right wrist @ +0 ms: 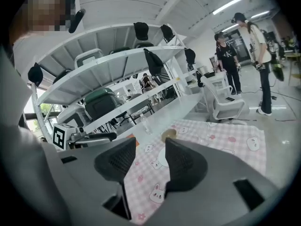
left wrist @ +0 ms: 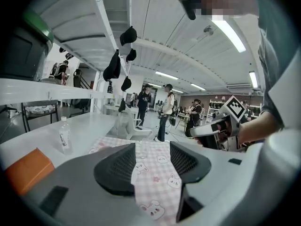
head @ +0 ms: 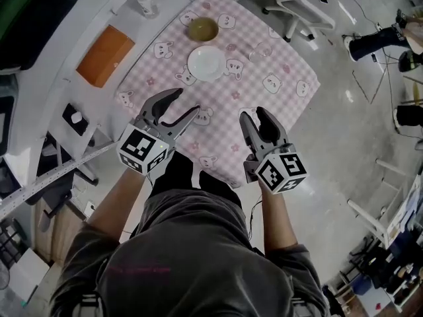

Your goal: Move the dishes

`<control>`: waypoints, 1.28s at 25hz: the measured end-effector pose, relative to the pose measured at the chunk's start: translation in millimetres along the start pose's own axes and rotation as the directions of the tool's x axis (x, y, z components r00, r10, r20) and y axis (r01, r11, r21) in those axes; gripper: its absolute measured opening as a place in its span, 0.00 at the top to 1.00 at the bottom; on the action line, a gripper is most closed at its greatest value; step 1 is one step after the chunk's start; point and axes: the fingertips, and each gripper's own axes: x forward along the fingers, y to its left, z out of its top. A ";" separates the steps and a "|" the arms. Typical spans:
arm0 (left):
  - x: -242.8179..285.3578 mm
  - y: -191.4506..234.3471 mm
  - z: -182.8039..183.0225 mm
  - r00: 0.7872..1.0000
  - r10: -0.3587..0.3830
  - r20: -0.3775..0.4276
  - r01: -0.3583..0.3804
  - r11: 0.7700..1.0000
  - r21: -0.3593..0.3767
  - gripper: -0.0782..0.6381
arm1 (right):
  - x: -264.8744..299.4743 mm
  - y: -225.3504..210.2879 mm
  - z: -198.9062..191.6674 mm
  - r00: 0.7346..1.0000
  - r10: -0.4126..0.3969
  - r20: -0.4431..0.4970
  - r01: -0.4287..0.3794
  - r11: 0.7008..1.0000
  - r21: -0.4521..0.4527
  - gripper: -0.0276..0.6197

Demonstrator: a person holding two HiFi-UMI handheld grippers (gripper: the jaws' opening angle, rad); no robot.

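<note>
Neither dish looks moved yet: your left hand-held gripper (head: pixel 185 103) and right hand-held gripper (head: pixel 254 114) hover released and empty at the worktop's (head: pixel 168 5) 6 o'clock edge. White plate (head: pixel 207 63) and bowl (head: pixel 203 28) wait toward 12 o'clock, plate nearer you.

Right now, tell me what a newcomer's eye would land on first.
The pink checked tablecloth with cartoon-animal prints fills the middle, bearing a white plate and an olive bowl just beyond it. Nearer the person, the left gripper and right gripper hover open and empty over the cloth's near edge.
</note>
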 end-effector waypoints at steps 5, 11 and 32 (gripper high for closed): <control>19.3 40.1 -13.2 0.999 -0.022 -0.026 0.022 1.000 -0.021 0.57 | 40.3 -9.6 -5.9 0.999 -0.043 -0.033 0.043 0.999 0.008 0.66; 46.9 85.1 -32.8 0.998 -0.033 -0.059 0.031 0.998 -0.048 0.57 | 85.6 -27.6 -18.8 0.993 -0.089 -0.072 0.090 0.996 0.017 0.66; 121.9 176.0 -134.1 0.970 -0.060 -0.235 0.010 0.979 -0.206 0.58 | 180.4 -111.0 -110.4 0.954 -0.196 -0.227 0.231 0.963 0.138 0.67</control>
